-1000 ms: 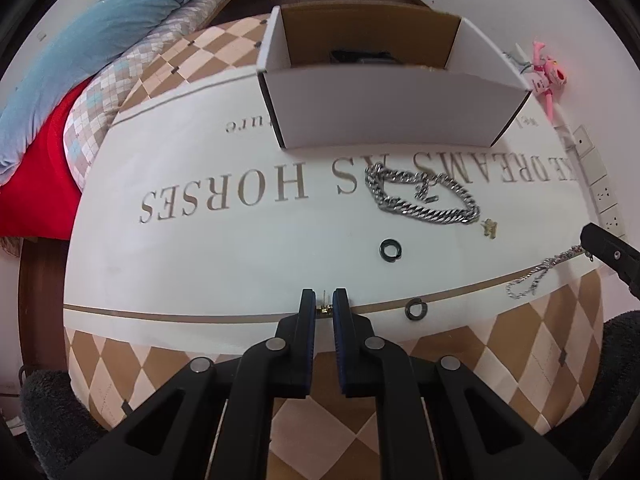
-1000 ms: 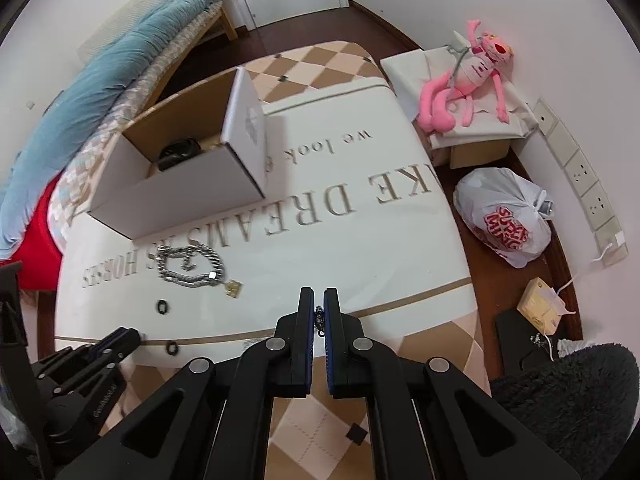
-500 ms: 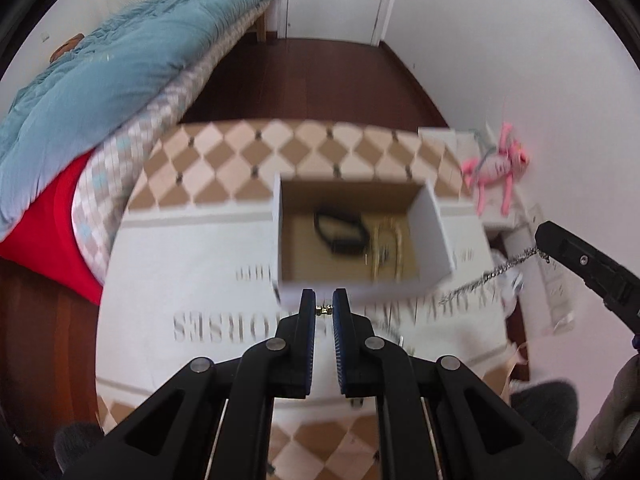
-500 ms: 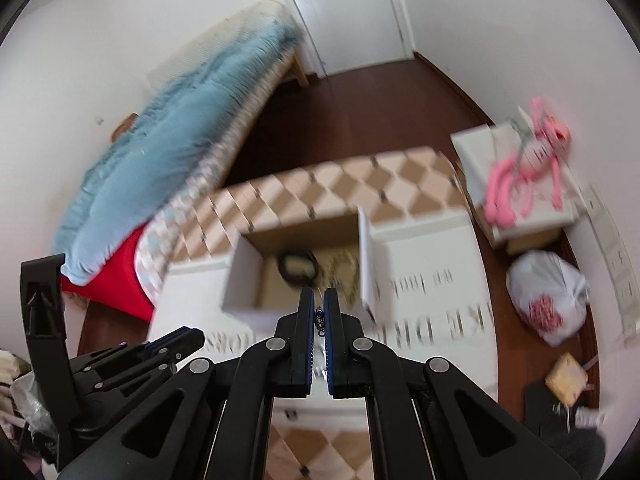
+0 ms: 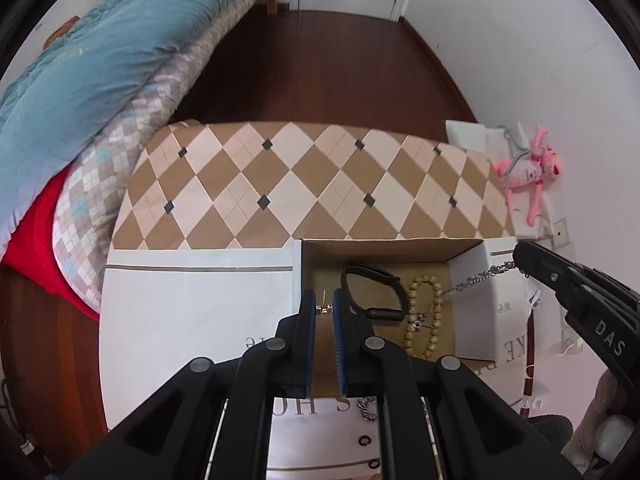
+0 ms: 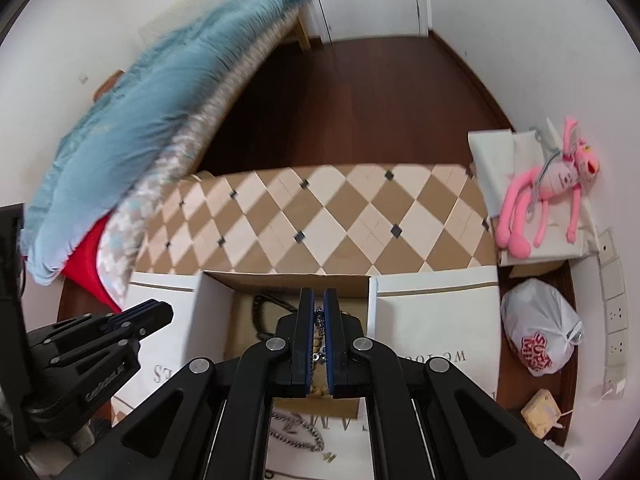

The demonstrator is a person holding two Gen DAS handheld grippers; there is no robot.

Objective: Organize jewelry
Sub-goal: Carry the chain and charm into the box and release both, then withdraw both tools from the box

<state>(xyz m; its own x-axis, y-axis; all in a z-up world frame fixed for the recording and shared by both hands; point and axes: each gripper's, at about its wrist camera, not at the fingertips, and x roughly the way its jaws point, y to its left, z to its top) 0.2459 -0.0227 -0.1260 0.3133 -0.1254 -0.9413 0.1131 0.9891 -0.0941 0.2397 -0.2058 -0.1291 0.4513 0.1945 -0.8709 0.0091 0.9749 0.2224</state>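
Your left gripper (image 5: 324, 307) is clamped on a small gold earring (image 5: 323, 309) above the open cardboard box (image 5: 384, 246). Your right gripper (image 6: 319, 312) pinches a silver chain (image 5: 472, 280) that hangs down into that box. Inside the box lie a black band (image 5: 374, 292) and a wooden bead bracelet (image 5: 420, 320). Beyond the box stretches the checkered table (image 5: 304, 184).

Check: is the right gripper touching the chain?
Touching. In the left wrist view, the right gripper is shut on one end of the chain, which hangs from its tip into the box.
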